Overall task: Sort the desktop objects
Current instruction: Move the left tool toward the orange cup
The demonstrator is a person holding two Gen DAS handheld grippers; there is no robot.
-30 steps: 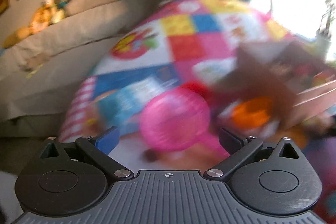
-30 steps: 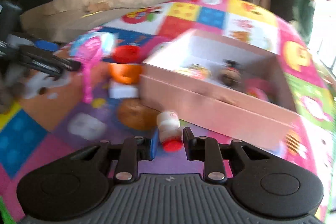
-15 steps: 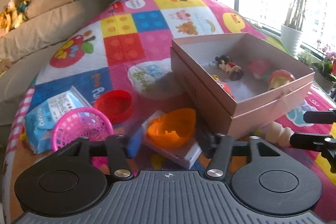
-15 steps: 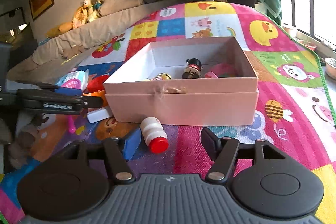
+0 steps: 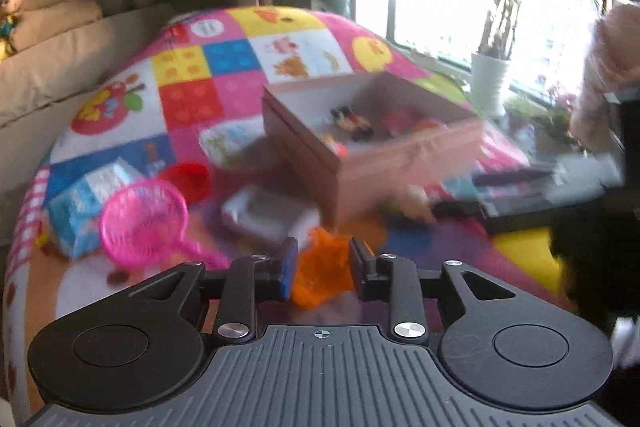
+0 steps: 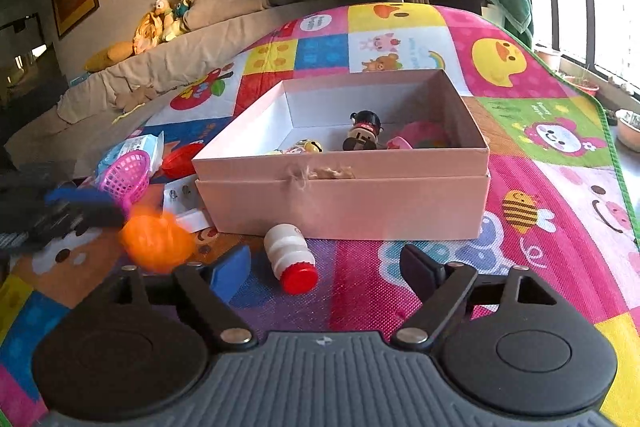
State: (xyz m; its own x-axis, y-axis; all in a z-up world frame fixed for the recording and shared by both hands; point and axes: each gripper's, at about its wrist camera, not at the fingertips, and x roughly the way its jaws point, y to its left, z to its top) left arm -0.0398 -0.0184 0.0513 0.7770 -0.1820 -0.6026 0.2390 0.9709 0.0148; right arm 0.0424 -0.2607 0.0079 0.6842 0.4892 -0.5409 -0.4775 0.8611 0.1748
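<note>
My left gripper [image 5: 323,267] is shut on an orange plastic shell [image 5: 322,273] and holds it above the mat; it shows blurred in the right wrist view [image 6: 156,243]. My right gripper [image 6: 326,267] is open and empty, with a small white bottle with a red cap [image 6: 290,257] lying on the mat between its fingers. A pink cardboard box [image 6: 344,195] stands behind, holding a toy figure [image 6: 362,133] and other small toys. The box also shows in the left wrist view [image 5: 400,163].
A pink mesh basket [image 5: 144,223], a blue tissue pack [image 5: 80,207], a red lid [image 5: 188,181] and a white flat box [image 5: 268,215] lie on the colourful play mat [image 6: 540,131]. A sofa with plush toys [image 6: 160,15] is at the back left. The right gripper's arm [image 5: 540,187] is on the right.
My left gripper has closed on the orange shell and lifted it off the white flat box. My right gripper has opened wider around the bottle.
</note>
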